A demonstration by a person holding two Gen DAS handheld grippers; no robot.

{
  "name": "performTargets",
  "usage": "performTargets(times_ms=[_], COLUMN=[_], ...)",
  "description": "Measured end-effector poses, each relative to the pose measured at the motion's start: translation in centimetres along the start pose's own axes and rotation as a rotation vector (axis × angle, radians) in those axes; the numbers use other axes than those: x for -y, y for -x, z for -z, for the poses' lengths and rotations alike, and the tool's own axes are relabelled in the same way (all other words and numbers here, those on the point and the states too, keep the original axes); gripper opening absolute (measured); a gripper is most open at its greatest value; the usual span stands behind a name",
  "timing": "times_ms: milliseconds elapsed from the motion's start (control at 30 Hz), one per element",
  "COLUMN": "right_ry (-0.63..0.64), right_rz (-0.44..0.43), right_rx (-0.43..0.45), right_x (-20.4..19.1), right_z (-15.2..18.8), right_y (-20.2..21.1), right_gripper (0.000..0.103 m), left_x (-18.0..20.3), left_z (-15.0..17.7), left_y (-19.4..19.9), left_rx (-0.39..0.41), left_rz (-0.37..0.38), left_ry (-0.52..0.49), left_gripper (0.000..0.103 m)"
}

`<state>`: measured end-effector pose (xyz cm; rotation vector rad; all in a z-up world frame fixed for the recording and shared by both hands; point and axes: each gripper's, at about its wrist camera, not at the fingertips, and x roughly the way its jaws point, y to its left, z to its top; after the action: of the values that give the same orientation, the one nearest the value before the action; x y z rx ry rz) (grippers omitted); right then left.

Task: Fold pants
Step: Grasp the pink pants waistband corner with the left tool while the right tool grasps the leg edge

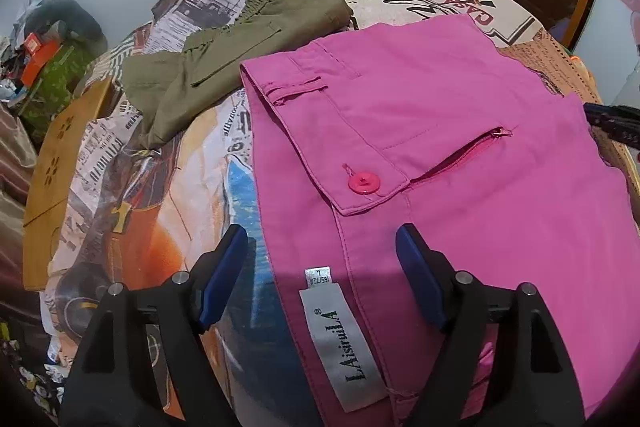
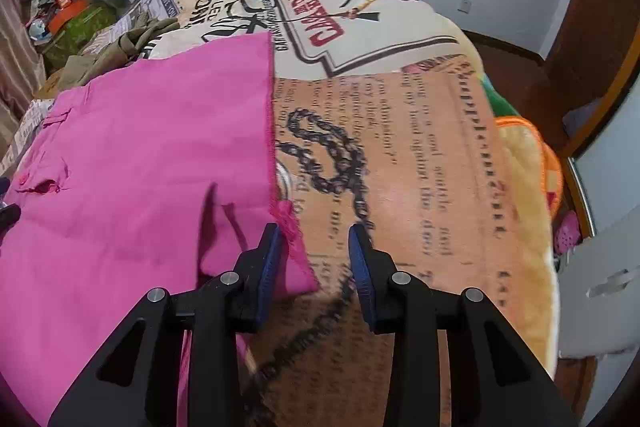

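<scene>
Left wrist view
Your left gripper [image 1: 320, 247]: jaws spread wide, nothing between the blue pads; one fingertip [image 1: 404, 233] sits over the pink cloth, the other over the bedspread beside it.
Pink pants [image 1: 460, 155]: spread flat on the printed bedspread [image 1: 160, 187], filling the right half of what you see. The waistband end lies nearest you.
Brand label [image 1: 344, 343]: white, reads "LAisruiLA", on the waistband between your two fingers — a small size tag sits just above it.
Button [image 1: 363, 183]: pink, on a turned-over flap, with the open zipper [image 1: 460, 157] running up to its right.
Olive pants [image 1: 224, 63]: crumpled on the bedspread behind the pink pair, touching its far left corner.
Right gripper [image 1: 616, 123]: only a dark tip shows at your right edge, at the border of the pink cloth.

Right wrist view
Your right gripper [image 2: 314, 231]: jaws partly open, gripping nothing; the left fingertip [image 2: 272, 231] is over the pink edge, the right one over bare bedspread.
Pink pants, again [image 2: 152, 147]: they cover the left half, their straight right edge running away from you; a frayed corner lies just in front of your left finger.
Bedspread print [image 2: 400, 167]: newsprint text and a chain drawing to the right of the cloth.
Olive pants, again [image 2: 120, 47]: bunched at the far left, beyond the pink pair.
Door [image 2: 600, 27]: brown wood, at the right edge of the room.
</scene>
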<state>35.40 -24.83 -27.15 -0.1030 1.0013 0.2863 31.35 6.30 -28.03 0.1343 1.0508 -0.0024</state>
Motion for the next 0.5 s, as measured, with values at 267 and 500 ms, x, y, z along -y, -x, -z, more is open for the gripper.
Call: performTargets(times_ms=[267,500], right_ry=[0.035,0.08], right_rz=[-0.034,-0.111], right_rx=[0.105,0.194], right_x=[-1.2,-4.0], right_z=[-1.7,-5.1], right_y=[4.3,5.9], right_gripper=[0.045,0.056], left_x=[-1.7,-5.2], left_z=[-2.0,-5.7], left_y=[2.4,3.7], left_rx=[0.081,0.156], left_rz=[-0.066,-0.088], left_ry=[0.034,0.104], left_gripper=[0.077,0.077])
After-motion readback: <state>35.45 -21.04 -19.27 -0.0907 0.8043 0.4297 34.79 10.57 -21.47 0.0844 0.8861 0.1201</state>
